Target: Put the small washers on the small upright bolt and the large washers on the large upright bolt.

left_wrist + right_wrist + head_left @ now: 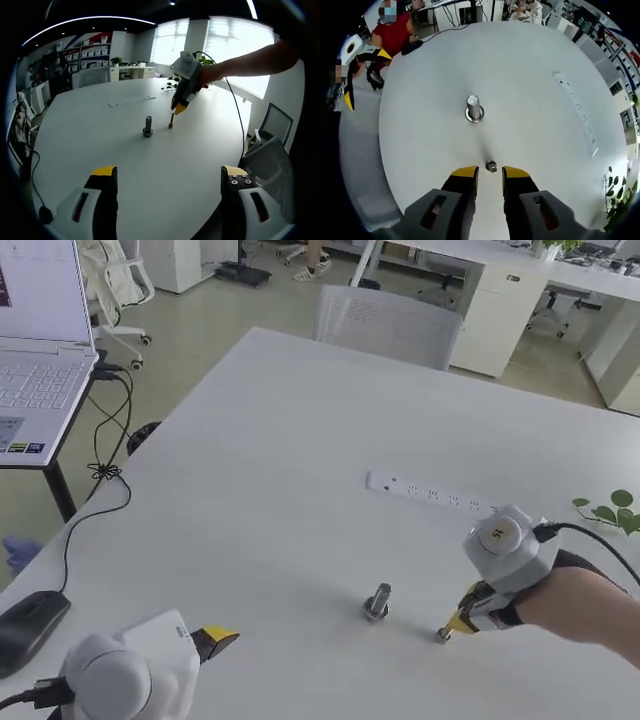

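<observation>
Right tool (490, 176) sits right at the small bolt (491, 166), jaws almost together with a slim gap, nothing gripped that I can see. Big bolt (474, 107) stands just left of it on the table (280, 460). Left tool (169, 172) is near-left, jaws wide apart.

Left tool (169, 173) wide-jawed, right tool (490, 173) narrow-jawed.

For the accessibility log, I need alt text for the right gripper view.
The right hand-held gripper, jaws slightly apart, points at the small upright bolt just past its tips on a white table. The large upright bolt stands beyond.
</observation>
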